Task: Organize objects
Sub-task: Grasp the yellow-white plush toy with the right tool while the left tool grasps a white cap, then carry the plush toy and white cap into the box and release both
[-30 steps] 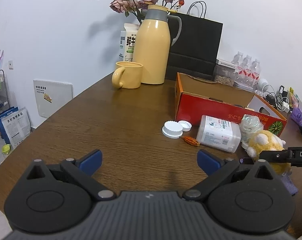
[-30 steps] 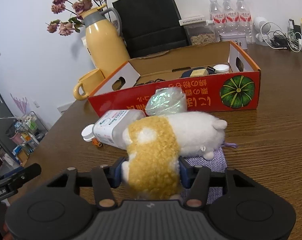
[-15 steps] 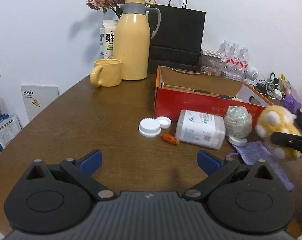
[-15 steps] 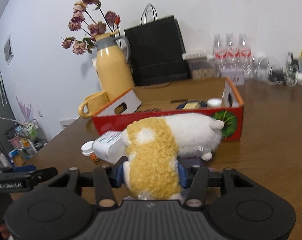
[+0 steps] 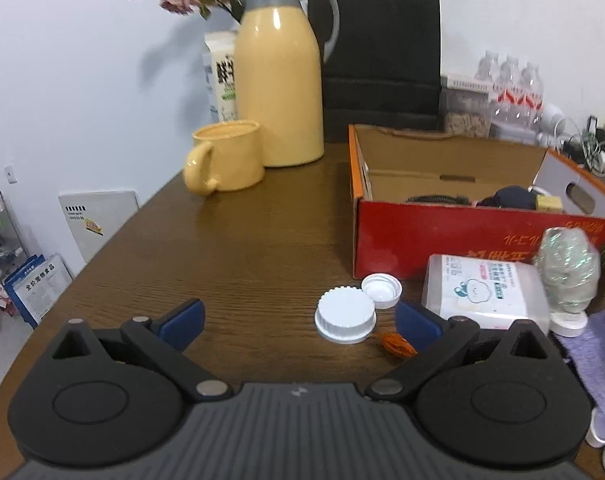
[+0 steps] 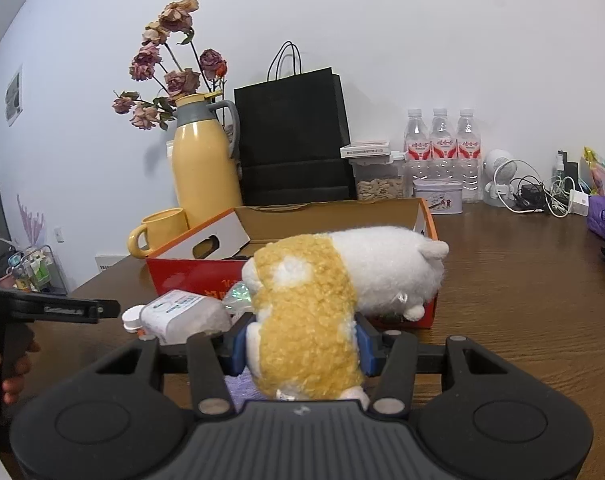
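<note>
My right gripper is shut on a yellow and white plush toy and holds it above the table, in front of the red cardboard box. My left gripper is open and empty, low over the table. Just ahead of it lie a white ribbed lid, a smaller white cap and an orange scrap. A white wipes pack and a shiny wrapped bundle lie against the box. The box holds a few dark items.
A yellow jug with dried flowers, a yellow mug, a milk carton and a black paper bag stand at the back. Water bottles, a tin and cables line the back right. A purple cloth lies at the right.
My right gripper has lifted the plush toy off the purple cloth and up toward the box. My left gripper has moved forward and right toward the white lids.
</note>
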A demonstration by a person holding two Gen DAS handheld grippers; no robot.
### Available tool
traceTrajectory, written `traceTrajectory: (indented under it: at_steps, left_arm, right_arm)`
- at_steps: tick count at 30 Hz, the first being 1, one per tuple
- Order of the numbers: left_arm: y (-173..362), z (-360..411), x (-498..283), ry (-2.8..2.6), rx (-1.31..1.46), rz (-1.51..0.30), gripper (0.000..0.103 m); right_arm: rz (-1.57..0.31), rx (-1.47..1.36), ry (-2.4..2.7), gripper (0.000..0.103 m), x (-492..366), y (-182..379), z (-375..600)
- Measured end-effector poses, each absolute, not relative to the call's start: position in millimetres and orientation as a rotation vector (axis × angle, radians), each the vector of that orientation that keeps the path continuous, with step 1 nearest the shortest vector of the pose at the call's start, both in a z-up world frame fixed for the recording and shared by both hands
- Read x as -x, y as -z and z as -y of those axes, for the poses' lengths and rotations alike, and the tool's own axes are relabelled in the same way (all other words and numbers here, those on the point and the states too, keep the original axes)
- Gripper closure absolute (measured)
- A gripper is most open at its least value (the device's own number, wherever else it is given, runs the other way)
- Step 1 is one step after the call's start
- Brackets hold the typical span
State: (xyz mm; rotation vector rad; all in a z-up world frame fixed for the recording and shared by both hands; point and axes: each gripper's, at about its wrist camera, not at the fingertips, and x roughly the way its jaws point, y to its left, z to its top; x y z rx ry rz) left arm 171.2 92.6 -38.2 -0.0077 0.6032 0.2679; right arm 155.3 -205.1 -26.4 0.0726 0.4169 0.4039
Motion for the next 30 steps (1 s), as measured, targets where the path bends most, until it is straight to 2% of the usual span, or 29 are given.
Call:
traceTrajectory:
  at_steps: [4,9,12,14,23,30]
  left_arm:
    - [47,-92,-187,-0.276,0.002,-0.637,0.002]
    - [50,-95,-197,-0.243,0.032,-0.639,0.021]
    - [53,-95,-199,-0.222,0.043,-0.653,0.037]
    - [54,-93,-200,-0.202,0.042,-0.661,0.062]
    - [41,-90,-184,-0.198,0.065,-0.591,0.064]
    - [11,-82,-161,-0.189,0.097,-0.467,0.064]
  right_arm:
    - [-0.422,-0.079,-0.403,0.054,-160,29,208]
    - [-0.427,-0.087,-0.397,0.054,-163,33,211]
    - [-0.427,-0.090,-0.398,0.054,-164,34,212]
    - [-0.427,-0.089,-0.399,0.054,-164,35,213]
    - [-0.427,-0.086,-0.399,0.054,-165,34,211]
    - [-0.408,-0.079,-0.408,0.054,-171,29,208]
